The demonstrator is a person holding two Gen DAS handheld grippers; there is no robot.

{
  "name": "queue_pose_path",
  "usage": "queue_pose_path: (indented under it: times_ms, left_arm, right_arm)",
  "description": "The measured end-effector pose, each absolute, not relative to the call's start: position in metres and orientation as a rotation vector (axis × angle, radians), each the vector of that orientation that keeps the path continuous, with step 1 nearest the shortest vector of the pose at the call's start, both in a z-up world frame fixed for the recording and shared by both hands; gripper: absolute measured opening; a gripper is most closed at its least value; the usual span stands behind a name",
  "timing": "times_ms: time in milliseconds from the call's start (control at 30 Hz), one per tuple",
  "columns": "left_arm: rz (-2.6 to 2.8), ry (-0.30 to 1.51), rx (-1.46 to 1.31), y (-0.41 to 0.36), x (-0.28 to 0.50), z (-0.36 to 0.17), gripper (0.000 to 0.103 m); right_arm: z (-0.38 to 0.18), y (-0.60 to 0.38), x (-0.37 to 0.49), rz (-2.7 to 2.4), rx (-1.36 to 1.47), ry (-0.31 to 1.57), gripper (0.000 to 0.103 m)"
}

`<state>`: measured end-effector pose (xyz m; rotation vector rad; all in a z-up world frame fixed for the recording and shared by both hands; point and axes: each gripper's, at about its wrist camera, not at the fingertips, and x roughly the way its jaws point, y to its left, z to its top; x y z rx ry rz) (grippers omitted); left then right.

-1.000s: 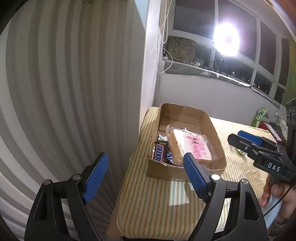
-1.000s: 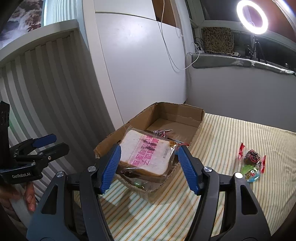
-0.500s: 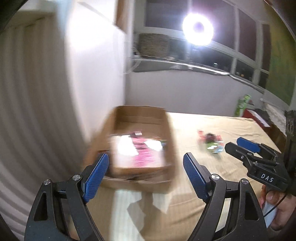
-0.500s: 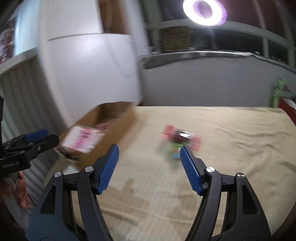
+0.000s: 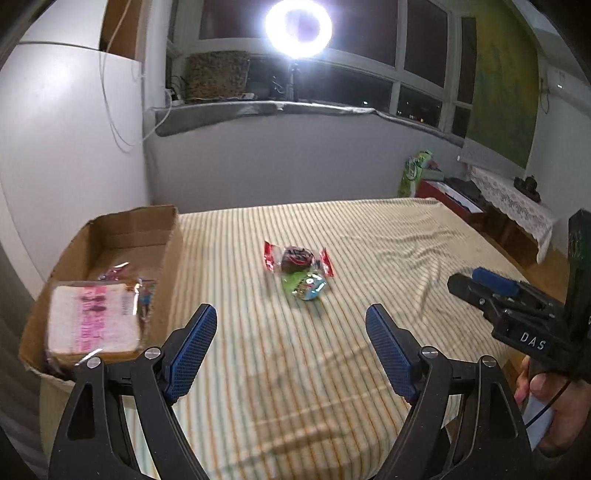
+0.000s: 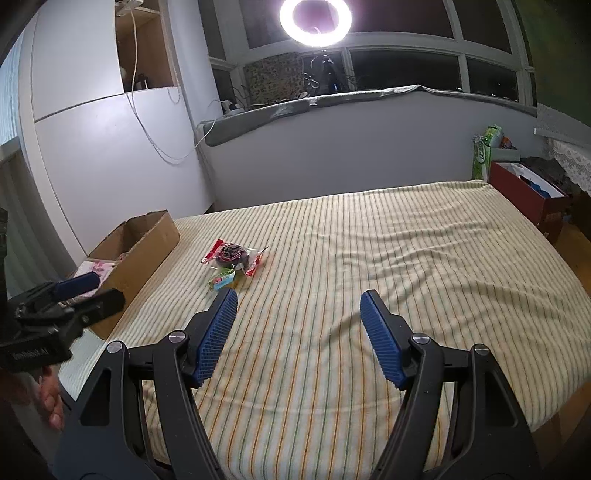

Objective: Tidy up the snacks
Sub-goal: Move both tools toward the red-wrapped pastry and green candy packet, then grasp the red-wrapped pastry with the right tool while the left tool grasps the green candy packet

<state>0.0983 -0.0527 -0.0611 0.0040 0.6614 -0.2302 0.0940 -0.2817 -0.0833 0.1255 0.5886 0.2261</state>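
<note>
A cardboard box sits at the left edge of the striped cloth. Inside it lies a wrapped bread slice with pink print. Two loose snacks lie mid-cloth: a dark round one in a clear red-ended wrapper and a green and blue packet just in front of it. My left gripper stands open and empty, short of the snacks. My right gripper is open and empty too, to the right of the snacks.
The striped cloth covers a wide table. A white cabinet stands behind the box. A ring light glares from the windowsill. A red box and a green packet sit off the far right edge.
Both grippers swung right, away from the box toward the loose snacks. The right gripper, which framed the bread slice in the box, now has bare cloth between its fingers.
</note>
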Motion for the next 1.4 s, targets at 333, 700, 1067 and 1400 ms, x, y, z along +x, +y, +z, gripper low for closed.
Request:
queue_pose_path:
  times_ms: [333,700,1067,1400]
  left_arm:
    - [-0.237,0.695,-0.003,-0.068,0.117,-0.085,0.083]
    - [-0.269,0.78,-0.056,-0.072,0.163,-0.113,0.083]
    - [-0.266,0.868,-0.141,-0.065,0.196,-0.131,0.081]
    - [-0.259,0.883,-0.094,-0.082,0.201,-0.135,0.042]
  right_arm:
    - [-0.082,-0.275,0.141,0.335,0.01,0.649,0.079]
    - [-0.098,-0.203,0.253,0.647,-0.27,0.785,0.079]
    - [-0.128,-0.154,0.292,0.863,-0.359,0.897,0.061]
    - [-0.135,-0.169,0.299,0.835,-0.281,0.923,0.043]
